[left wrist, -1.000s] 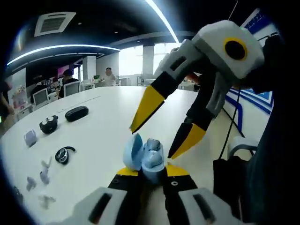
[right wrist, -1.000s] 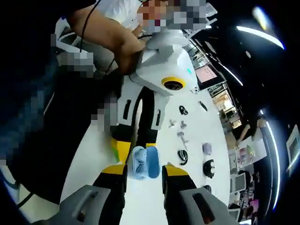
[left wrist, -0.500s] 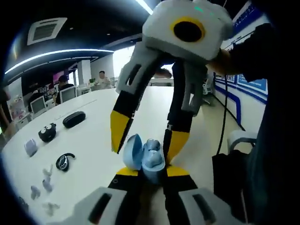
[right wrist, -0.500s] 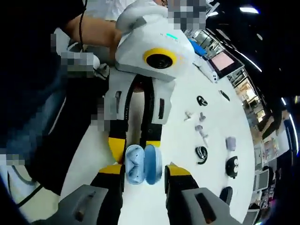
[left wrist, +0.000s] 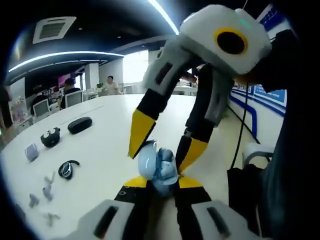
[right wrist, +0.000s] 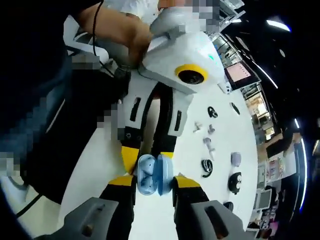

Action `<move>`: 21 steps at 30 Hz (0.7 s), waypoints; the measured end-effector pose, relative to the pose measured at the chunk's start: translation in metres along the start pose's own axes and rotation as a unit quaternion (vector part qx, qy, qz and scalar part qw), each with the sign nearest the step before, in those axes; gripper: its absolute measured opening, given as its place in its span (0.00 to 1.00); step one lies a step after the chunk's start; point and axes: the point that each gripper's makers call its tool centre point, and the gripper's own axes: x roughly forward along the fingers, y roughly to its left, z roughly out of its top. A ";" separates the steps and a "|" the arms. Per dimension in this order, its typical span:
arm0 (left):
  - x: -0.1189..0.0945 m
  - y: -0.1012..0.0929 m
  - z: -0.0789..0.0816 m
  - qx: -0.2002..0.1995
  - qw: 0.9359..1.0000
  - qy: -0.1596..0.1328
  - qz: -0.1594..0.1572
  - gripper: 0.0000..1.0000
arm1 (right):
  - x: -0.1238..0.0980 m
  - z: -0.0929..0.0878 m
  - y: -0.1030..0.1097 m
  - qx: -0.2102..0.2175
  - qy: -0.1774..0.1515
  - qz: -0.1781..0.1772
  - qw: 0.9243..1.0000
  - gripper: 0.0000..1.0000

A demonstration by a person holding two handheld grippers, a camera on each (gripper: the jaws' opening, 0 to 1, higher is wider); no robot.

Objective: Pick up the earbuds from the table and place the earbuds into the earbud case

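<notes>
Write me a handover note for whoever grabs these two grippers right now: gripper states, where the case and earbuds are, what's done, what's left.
Left gripper: shut on the blue earbud case, holding it above the white table.
Right gripper: open, its yellow tips either side of the case, lid side. It carries nothing.
Case: lid open in the right gripper view, with earbuds apparently seated in the base; I cannot confirm how many.
Rest: a black ear-hook piece and small grey bits lie on the table. I cannot tell whether any are earbuds.
Done: likely the placing.
Left: check the table, then probably close the lid.
</notes>
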 end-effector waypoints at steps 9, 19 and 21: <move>0.001 -0.001 0.000 -0.010 1.000 -0.002 -0.001 0.21 | -0.008 0.000 0.004 -0.027 -0.011 -0.076 0.997 0.23; 0.003 -0.001 0.001 -0.011 1.000 0.001 -0.003 0.20 | -0.013 -0.005 0.005 0.033 -0.055 -0.081 0.995 0.17; 0.003 -0.002 0.001 -0.010 1.000 0.002 -0.004 0.20 | -0.012 -0.001 0.005 0.069 -0.086 -0.066 0.992 0.17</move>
